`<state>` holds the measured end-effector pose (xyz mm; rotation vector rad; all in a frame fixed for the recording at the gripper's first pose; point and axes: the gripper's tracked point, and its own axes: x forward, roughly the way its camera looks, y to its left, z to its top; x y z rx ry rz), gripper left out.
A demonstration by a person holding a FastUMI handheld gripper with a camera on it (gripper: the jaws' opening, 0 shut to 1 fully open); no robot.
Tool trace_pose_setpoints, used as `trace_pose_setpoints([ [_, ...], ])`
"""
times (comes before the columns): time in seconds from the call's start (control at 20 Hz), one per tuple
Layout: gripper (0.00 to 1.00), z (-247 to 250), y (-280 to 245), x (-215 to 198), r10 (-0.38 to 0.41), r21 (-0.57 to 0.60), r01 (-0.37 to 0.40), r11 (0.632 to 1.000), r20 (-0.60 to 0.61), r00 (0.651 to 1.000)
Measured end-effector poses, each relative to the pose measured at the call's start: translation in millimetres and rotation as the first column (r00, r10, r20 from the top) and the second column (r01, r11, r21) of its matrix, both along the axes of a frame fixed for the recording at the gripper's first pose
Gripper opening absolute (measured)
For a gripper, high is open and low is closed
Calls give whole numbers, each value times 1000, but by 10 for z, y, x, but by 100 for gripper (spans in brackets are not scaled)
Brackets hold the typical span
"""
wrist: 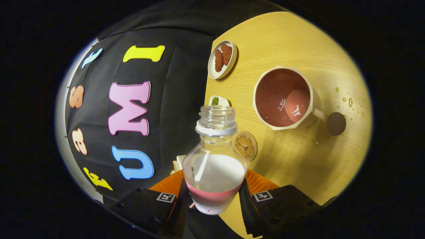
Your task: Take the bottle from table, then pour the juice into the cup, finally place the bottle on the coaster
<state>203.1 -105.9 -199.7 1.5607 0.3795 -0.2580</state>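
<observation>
Fingers [215, 199]: clamped on the bottle [215, 169], one each side.
Bottle: uncapped, tilted sideways, little juice left inside.
Cup [284, 98]: right of the mouth, beyond the coaster [246, 145], on the worktop [298, 159].
Risk: drips land on the worktop, since the mouth isn't over the cup.

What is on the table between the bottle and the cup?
Bare wood mostly, seen in the gripper view. The round coaster sits just beside the bottle, which the gripper holds, below the cup.
</observation>
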Motion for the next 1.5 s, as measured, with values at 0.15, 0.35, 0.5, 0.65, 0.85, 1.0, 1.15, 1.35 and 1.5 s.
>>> trace_pose_setpoints([
  [0.15,70,-30,-50,17,-37,84,37,996,-13,999],
  [0.35,70,-121,-134,-37,-75,187,81,979,-36,997],
  [0.5,70,-121,-132,5,-97,260,105,960,-45,994],
  [0.65,70,-97,-155,7,-104,306,113,945,-47,993],
  [0.85,70,-74,-169,55,-116,364,129,923,-58,992],
  [1.0,70,-15,-230,46,-150,430,161,888,-59,987],
  [1.15,70,-2,-257,74,-166,467,177,866,-66,984],
  [1.35,70,24,-292,109,-191,529,201,824,-75,979],
  [1.5,70,45,-298,103,-205,563,210,799,-73,976],
])
